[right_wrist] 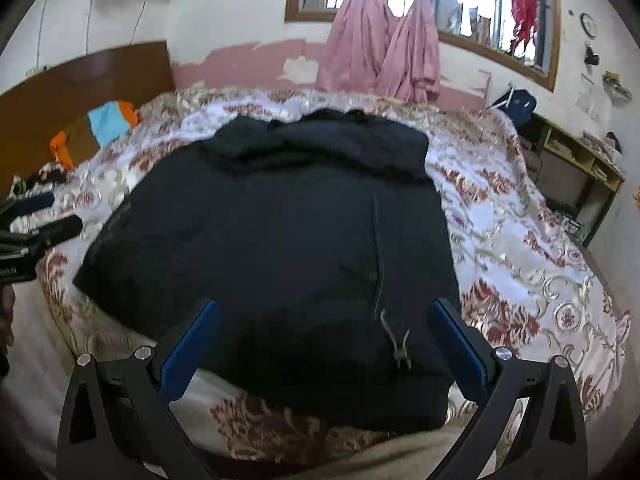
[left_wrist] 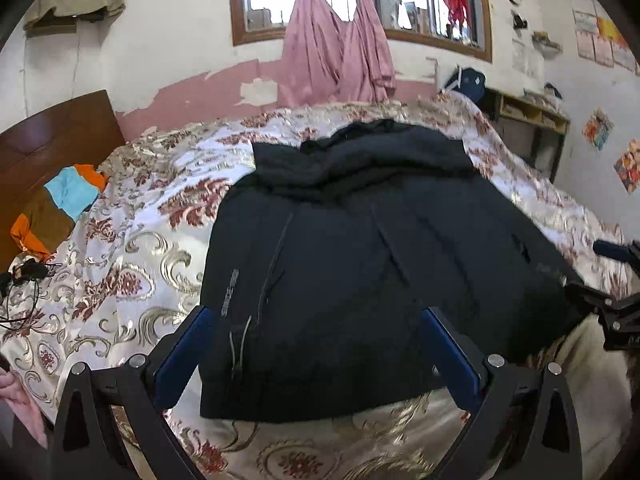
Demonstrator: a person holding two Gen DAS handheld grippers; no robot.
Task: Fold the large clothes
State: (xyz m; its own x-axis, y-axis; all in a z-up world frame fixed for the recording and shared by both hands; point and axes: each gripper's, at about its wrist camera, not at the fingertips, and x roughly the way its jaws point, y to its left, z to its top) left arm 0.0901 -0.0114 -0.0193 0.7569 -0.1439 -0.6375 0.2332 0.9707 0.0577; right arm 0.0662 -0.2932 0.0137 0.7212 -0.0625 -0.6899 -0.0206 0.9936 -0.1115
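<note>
A large black jacket (left_wrist: 360,264) lies flat on the floral bedspread (left_wrist: 120,272), hood end toward the window; it also fills the middle of the right wrist view (right_wrist: 280,248). My left gripper (left_wrist: 318,316) is open and empty, its blue pads (left_wrist: 188,356) hovering over the jacket's near hem on the left side. My right gripper (right_wrist: 324,308) is open and empty above the hem's right side, by a zipper pull (right_wrist: 396,344). Each gripper shows at the edge of the other's view: the right one (left_wrist: 616,280) and the left one (right_wrist: 28,224).
A folded orange, brown and blue garment (left_wrist: 60,208) lies by the wooden headboard (left_wrist: 48,136). Black cables (left_wrist: 20,280) lie at the bed's left edge. Pink curtains (left_wrist: 340,52) hang at the window. A wooden shelf unit (left_wrist: 532,128) stands at the right wall.
</note>
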